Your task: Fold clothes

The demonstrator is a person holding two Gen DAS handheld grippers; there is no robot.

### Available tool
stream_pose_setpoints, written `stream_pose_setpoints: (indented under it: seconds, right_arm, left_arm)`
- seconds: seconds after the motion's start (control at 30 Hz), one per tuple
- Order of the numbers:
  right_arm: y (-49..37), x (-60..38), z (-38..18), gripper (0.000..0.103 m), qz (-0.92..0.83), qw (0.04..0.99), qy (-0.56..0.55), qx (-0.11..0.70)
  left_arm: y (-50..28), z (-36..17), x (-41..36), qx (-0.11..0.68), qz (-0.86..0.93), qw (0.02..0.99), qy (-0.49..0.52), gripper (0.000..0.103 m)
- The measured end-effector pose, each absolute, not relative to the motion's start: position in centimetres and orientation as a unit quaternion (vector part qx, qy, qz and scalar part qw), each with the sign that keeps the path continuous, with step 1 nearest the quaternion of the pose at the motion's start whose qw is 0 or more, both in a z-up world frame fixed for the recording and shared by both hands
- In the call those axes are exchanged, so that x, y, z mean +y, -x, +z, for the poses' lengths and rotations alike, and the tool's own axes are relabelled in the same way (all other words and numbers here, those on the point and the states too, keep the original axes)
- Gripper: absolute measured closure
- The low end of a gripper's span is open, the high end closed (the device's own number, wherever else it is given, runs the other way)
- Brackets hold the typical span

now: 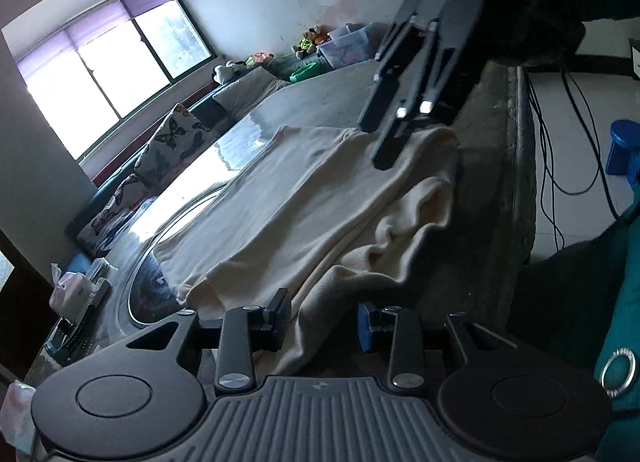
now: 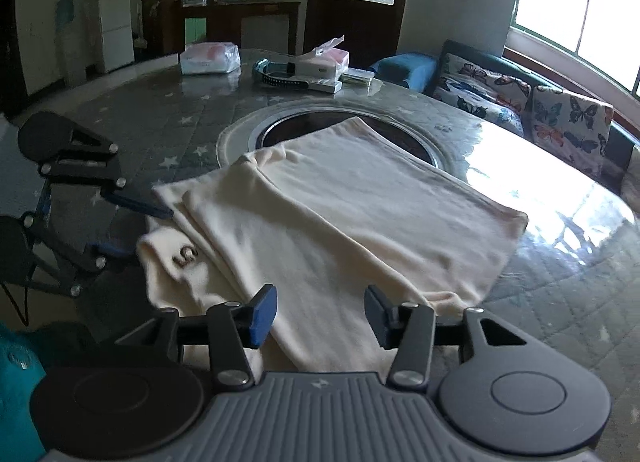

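A cream garment (image 2: pixel 344 214) lies partly folded on the round table (image 2: pixel 160 130), one side folded over the body, a small printed mark near its left edge. In the left wrist view the garment (image 1: pixel 304 198) hangs over the table's near edge. My left gripper (image 1: pixel 324 322) is open, its jaws on either side of the hanging cloth edge; it also shows at the left of the right wrist view (image 2: pixel 132 222). My right gripper (image 2: pixel 320 314) is open just above the garment's near edge, and appears from behind in the left wrist view (image 1: pixel 400 142).
A round inset plate (image 2: pixel 344 130) sits mid-table under the garment. Tissue packs (image 2: pixel 210 57), boxes (image 2: pixel 320 62) and a remote lie at the far side. A sofa with butterfly cushions (image 2: pixel 560 122) stands at the right. Cables (image 1: pixel 560 166) and a blue stool (image 1: pixel 622 150) are on the floor.
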State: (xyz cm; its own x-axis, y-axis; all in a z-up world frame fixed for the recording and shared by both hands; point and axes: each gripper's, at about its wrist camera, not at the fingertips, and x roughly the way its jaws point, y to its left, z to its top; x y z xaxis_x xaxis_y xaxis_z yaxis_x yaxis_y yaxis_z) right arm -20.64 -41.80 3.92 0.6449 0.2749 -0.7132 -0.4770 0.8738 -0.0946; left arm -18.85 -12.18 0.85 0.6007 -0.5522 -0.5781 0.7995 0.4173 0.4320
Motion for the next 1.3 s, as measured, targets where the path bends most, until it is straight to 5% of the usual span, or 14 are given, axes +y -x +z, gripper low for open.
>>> stream_pose_setpoints:
  seconds: [0.17,0.57,0.67,0.73,0.87,1.2,1.3]
  right_arm:
    - [22.0,-42.4,4.0,0.049,0.212,0.889,0.166,0.37]
    - [24.0,-40.3,3.7,0.039,0.273,0.871,0.205,0.354]
    - [22.8,-39.6,2.7,0.048,0.269,0.874,0.192,0.356]
    - [21.7,-39.4,2.0,0.063,0.27,0.874,0.174,0.365]
    - [20.5,-39.4,1.6,0.083,0.265,0.878,0.153,0.368]
    - [19.8,-40.6,3.2,0.092,0.25,0.896,0.116,0.348]
    - [20.0,-40.9,3.5,0.093,0.244,0.901,0.113,0.342]
  left_arm:
    - [16.8,2.0,-12.2,0.191,-0.401,0.845,-0.299,0.086]
    - [13.2,2.3,-12.9,0.232,-0.384,0.863,-0.234,0.088]
    - [13.6,2.3,-12.8,0.234,-0.38,0.863,-0.238,0.084]
    - [13.9,2.3,-12.6,0.234,-0.377,0.863,-0.243,0.081]
    - [14.6,2.0,-12.3,0.231,-0.372,0.861,-0.259,0.054]
    - [16.2,0.7,-11.2,0.206,-0.352,0.853,-0.326,0.054]
    - [16.0,0.5,-11.0,0.207,-0.344,0.855,-0.329,0.069]
